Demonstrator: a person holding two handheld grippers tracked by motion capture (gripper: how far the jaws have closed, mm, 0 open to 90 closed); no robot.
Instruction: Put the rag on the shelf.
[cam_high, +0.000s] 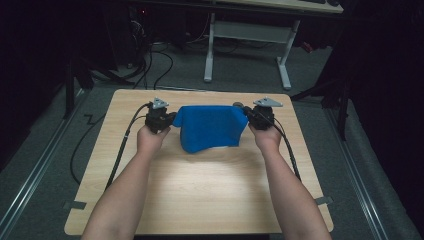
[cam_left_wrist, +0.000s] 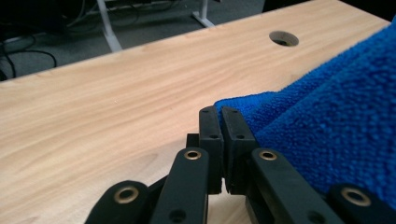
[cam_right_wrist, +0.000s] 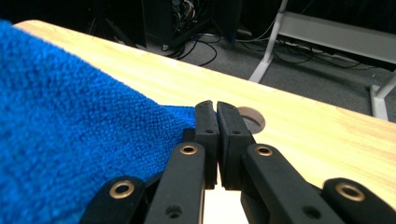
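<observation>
The blue towel (cam_high: 210, 127) hangs stretched above the table (cam_high: 200, 185) toward twelve o'clock, its upper corners pinched in the closed jaws of the left gripper (cam_high: 169, 119) and right gripper (cam_high: 248, 116), so lifting seems done while folding or laying flat likely remains.

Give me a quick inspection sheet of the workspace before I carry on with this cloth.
Surface: light wooden table, round cable hole near its far edge.
Job's things: blue towel stretched between both grippers, its lower part draping toward the table.
Clutter: nothing seen.
Grippers: left gripper shut on one towel corner; right gripper shut on the opposite corner.
Cables: black cable trails from each gripper across the table.
Surroundings: dark room, grey floor, white desk frame behind, floor wires.
</observation>
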